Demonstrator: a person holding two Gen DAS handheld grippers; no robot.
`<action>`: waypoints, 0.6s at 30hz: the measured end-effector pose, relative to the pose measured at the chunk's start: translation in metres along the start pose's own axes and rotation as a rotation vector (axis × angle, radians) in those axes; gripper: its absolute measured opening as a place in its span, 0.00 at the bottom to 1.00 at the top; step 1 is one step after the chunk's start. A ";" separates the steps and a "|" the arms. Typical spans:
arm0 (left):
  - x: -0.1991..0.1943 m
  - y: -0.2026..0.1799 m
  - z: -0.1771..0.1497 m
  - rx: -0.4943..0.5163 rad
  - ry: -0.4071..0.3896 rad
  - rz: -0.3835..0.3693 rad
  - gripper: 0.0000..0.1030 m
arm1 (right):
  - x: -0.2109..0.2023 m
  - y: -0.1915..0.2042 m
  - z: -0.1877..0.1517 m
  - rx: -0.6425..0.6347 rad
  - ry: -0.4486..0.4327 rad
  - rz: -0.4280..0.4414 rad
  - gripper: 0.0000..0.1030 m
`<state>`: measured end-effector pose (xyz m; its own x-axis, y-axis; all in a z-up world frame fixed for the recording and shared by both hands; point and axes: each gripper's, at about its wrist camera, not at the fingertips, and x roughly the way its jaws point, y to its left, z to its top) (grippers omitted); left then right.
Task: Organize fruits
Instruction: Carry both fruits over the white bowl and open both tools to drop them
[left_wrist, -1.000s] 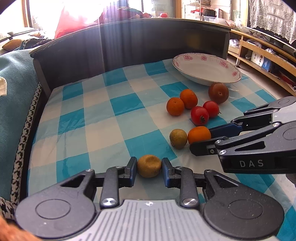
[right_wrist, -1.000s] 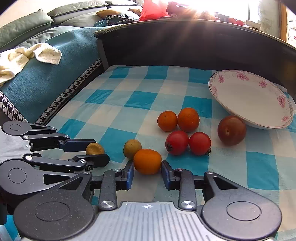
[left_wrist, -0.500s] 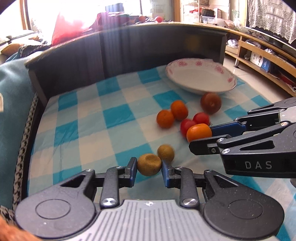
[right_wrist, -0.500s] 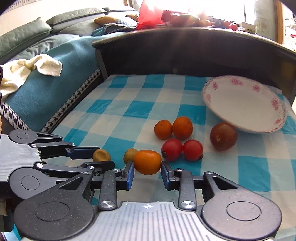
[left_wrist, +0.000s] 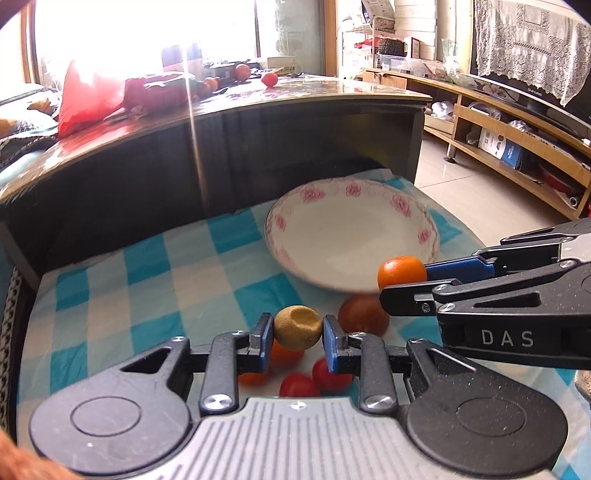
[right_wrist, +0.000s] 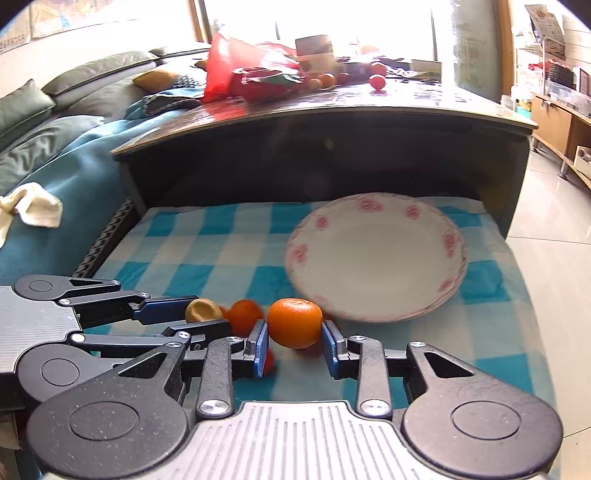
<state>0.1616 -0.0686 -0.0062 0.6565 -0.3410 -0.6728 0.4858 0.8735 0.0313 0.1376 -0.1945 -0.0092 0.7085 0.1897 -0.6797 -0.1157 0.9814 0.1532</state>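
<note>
My left gripper (left_wrist: 297, 341) is shut on a small brown fruit (left_wrist: 297, 326) and holds it above the checked cloth, short of the white flowered plate (left_wrist: 351, 236). My right gripper (right_wrist: 294, 341) is shut on an orange (right_wrist: 294, 323) and holds it near the plate's (right_wrist: 376, 258) front rim. The right gripper and orange (left_wrist: 402, 272) also show at the right of the left wrist view. Below the left gripper lie two red tomatoes (left_wrist: 314, 378), a brownish-red fruit (left_wrist: 360, 315) and other oranges (right_wrist: 242, 315), partly hidden.
The blue-and-white checked cloth (left_wrist: 147, 288) covers a low surface under a dark table top (left_wrist: 258, 107) that overhangs the back. A teal sofa (right_wrist: 55, 177) stands at the left. Tiled floor (right_wrist: 554, 258) drops off at the right.
Both grippers have lifted their fruits off the cloth and moved forward to the plate. The other fruits stayed on the cloth and now lie beneath the grippers.
</note>
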 end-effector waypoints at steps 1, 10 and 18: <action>0.006 -0.001 0.005 0.000 -0.001 0.003 0.36 | 0.003 -0.004 0.003 0.002 -0.002 -0.009 0.25; 0.054 -0.013 0.034 0.011 -0.008 -0.012 0.36 | 0.029 -0.047 0.024 0.046 -0.011 -0.073 0.25; 0.076 -0.022 0.037 0.025 0.012 0.009 0.36 | 0.051 -0.070 0.025 0.049 0.028 -0.097 0.25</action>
<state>0.2224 -0.1265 -0.0307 0.6539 -0.3286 -0.6815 0.4943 0.8675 0.0560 0.1990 -0.2545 -0.0365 0.6952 0.0954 -0.7125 -0.0132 0.9927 0.1201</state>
